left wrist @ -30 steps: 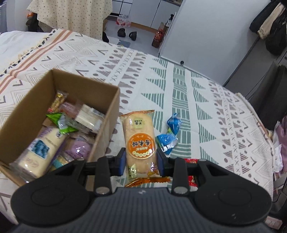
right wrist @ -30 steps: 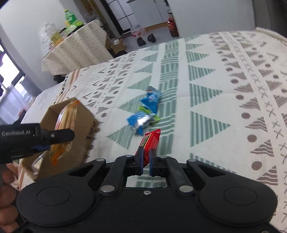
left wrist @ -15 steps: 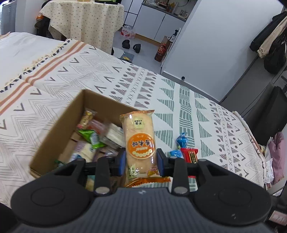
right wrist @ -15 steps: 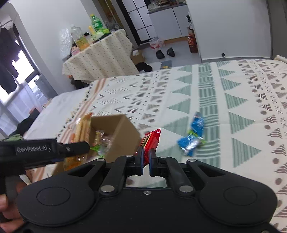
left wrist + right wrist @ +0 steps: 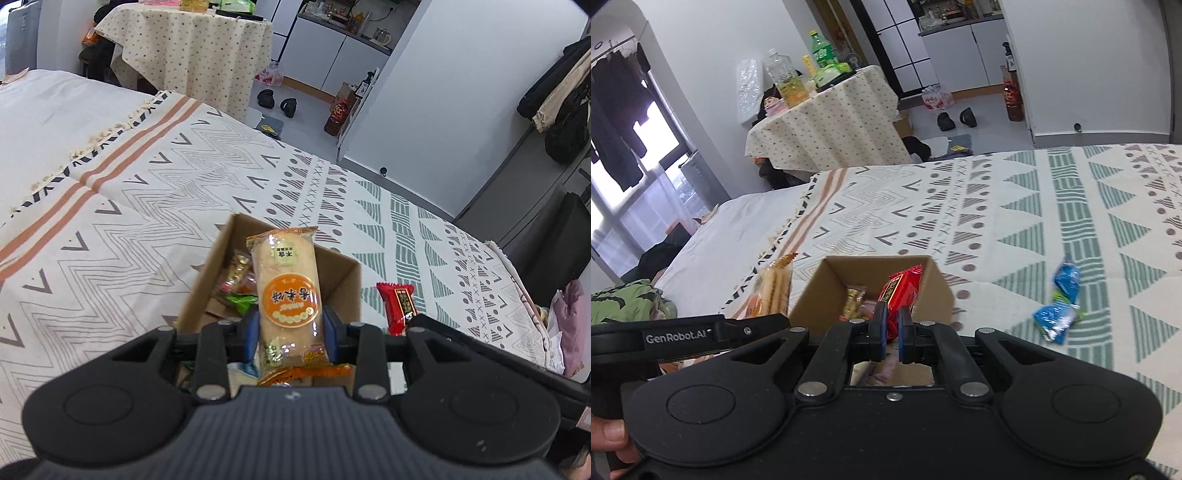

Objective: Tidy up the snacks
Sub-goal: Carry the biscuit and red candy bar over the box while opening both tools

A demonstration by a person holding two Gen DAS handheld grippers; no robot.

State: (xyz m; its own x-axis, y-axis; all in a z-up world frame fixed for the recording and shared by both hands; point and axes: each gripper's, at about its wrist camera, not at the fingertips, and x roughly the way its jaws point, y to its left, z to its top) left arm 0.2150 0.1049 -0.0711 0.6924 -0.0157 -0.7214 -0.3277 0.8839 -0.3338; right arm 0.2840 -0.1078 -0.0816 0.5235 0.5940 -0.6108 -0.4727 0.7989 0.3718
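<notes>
Clearly the rice cracker pack is light, crinkly and brittle inside; the left hand-held gripper grasps its lower half, long axis pointing away over the cardboard box on the bed. The right hand-held gripper pinches a small red snack packet by its end, upright over the box. Blue packets lie toward the bed's right edge.
</notes>
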